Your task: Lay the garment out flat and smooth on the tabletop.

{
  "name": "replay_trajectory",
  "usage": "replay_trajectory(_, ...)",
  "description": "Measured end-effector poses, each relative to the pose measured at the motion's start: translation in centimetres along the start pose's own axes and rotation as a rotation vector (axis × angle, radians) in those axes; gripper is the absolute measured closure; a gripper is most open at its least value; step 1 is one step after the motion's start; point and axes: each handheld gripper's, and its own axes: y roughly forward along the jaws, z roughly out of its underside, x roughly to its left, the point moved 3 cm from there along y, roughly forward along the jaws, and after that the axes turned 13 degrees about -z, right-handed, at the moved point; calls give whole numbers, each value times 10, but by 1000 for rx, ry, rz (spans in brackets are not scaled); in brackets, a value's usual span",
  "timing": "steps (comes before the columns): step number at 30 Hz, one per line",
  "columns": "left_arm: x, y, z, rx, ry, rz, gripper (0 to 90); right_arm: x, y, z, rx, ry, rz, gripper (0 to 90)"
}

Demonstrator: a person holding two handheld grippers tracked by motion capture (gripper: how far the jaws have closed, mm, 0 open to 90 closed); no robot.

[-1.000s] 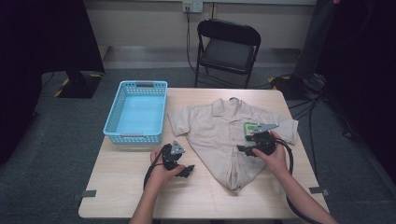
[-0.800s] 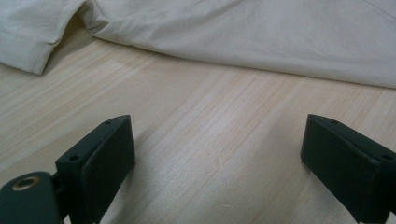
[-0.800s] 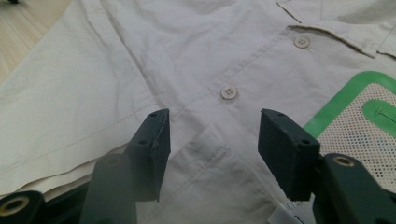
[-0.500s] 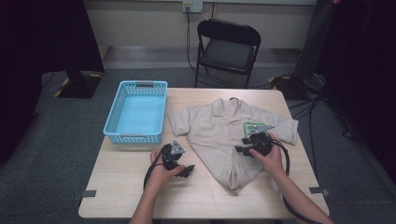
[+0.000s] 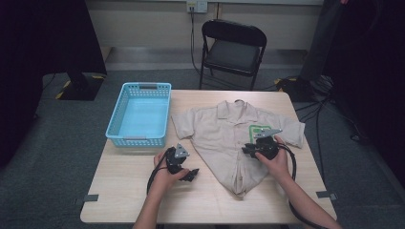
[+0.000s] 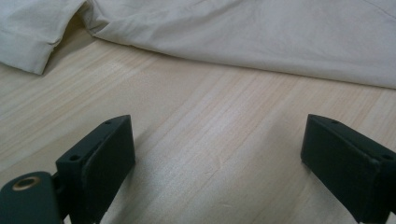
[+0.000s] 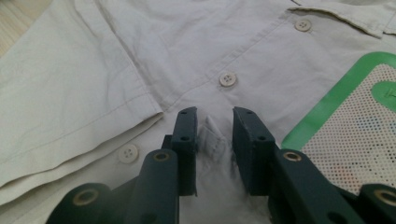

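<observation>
Right gripper (image 7: pixel 214 135) fingers closing, apparently pinching shirt (image 5: pixel 224 133) fold | left gripper (image 6: pixel 217 154) wide open (empty) | wooden table (image 5: pixel 124 181)

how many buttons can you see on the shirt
3 on the shirt: one near the collar, one mid-placket, one lower left. The right gripper may hide more.

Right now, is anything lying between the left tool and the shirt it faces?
Nothing visible. In the left gripper view, bare wooden table runs from the open left tool up to the shirt hem. The blue basket stands off to the side, seen from the high view.
</observation>
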Motion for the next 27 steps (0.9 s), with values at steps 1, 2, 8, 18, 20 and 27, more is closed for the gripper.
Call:
replay_trajectory(1,0,0,0,0,0,0,94,-1,0,1,-9,10,-7,723)
replay_trajectory(2,0,0,0,0,0,0,94,-1,-1,1,-14,16,-17,734)
replay_trajectory(8,0,0,0,0,0,0,94,0,-4,0,-5,-7,-43,838)
replay_trajectory(18,0,0,0,0,-2,1,94,8,-13,-4,-29,-14,-94,872)
replay_trajectory(20,0,0,0,0,-3,1,94,9,-16,-4,-29,-19,-96,872)
replay_trajectory(27,0,0,0,0,-1,1,94,13,-27,-4,-47,-28,-110,874)
